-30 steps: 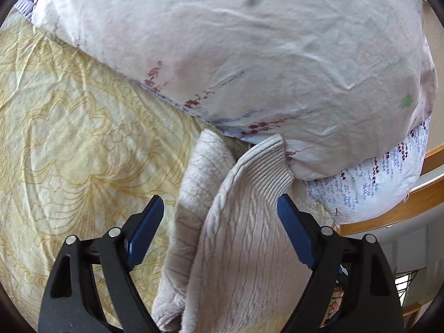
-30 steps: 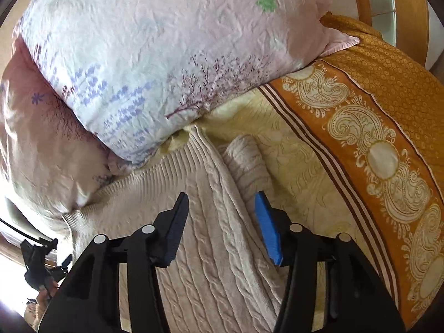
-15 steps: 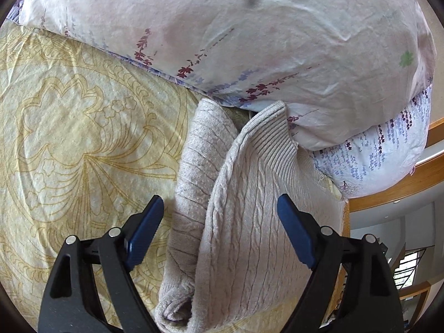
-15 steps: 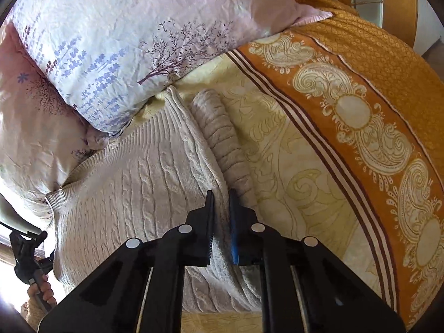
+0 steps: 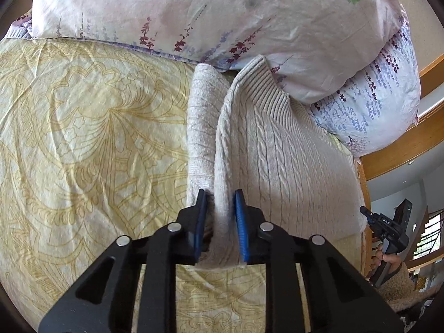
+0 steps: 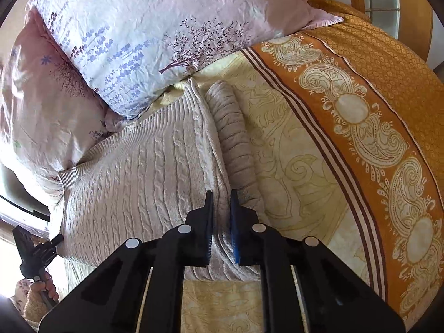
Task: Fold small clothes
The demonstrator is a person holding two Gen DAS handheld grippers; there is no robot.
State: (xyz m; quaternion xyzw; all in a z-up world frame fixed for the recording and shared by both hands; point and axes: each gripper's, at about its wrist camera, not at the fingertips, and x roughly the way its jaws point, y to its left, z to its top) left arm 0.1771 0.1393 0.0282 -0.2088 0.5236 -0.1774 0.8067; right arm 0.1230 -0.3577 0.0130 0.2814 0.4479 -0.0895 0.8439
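Already pinched at its near corners by the left gripper (image 5: pixel 220 223) and right gripper (image 6: pixel 222 223), the sweater (image 5: pixel 280 161) (soft, floppy knit) lies ahead on the bedspread (image 5: pixel 83 138).

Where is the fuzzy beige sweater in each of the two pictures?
Left wrist view: the sweater lies center-right, its folded edge pinched in the left tongs.
Right wrist view: the sweater lies center-left, its edge pinched in the right tongs.
Shared landmark: the flowered pillow above the sweater's ribbed hem.
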